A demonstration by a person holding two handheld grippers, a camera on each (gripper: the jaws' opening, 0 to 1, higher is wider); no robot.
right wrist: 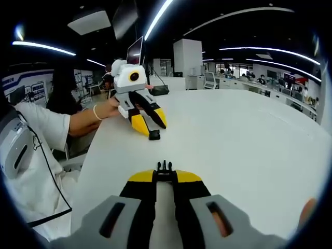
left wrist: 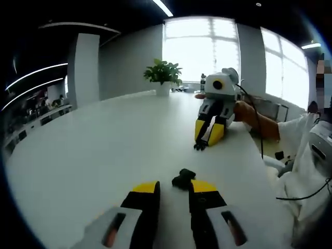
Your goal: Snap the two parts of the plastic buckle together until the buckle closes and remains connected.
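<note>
Jaws with yellow tips rise from the bottom of the left gripper view, and we count them as the left gripper (left wrist: 174,188), standing a little apart with a narrow gap between them. Just ahead of that gap a black socket half of the buckle (left wrist: 183,178) lies on the white table (left wrist: 104,140), touching or nearly touching the inner edge of the right-hand tip; we cannot tell whether it is gripped, and nothing sits between the jaws. Farther off, toward the right, we see the right gripper (left wrist: 205,138) tilted down at the table, a hand (left wrist: 244,111) behind it, and a black pronged half of the buckle (left wrist: 200,146) at its tips. A potted plant (left wrist: 163,75) stands at the far edge of the table before bright windows.

Turning to the right gripper view, we find the right gripper (right wrist: 164,176) drawn narrow on the pronged half of the buckle (right wrist: 164,167), whose prongs stick out past the yellow tips. Across the table, up and left, the left gripper (right wrist: 150,122) points down beside the socket half (right wrist: 154,135), which rests on the table (right wrist: 244,140) just by its tips. A hand (right wrist: 106,110) with a bracelet holds that gripper.
</note>
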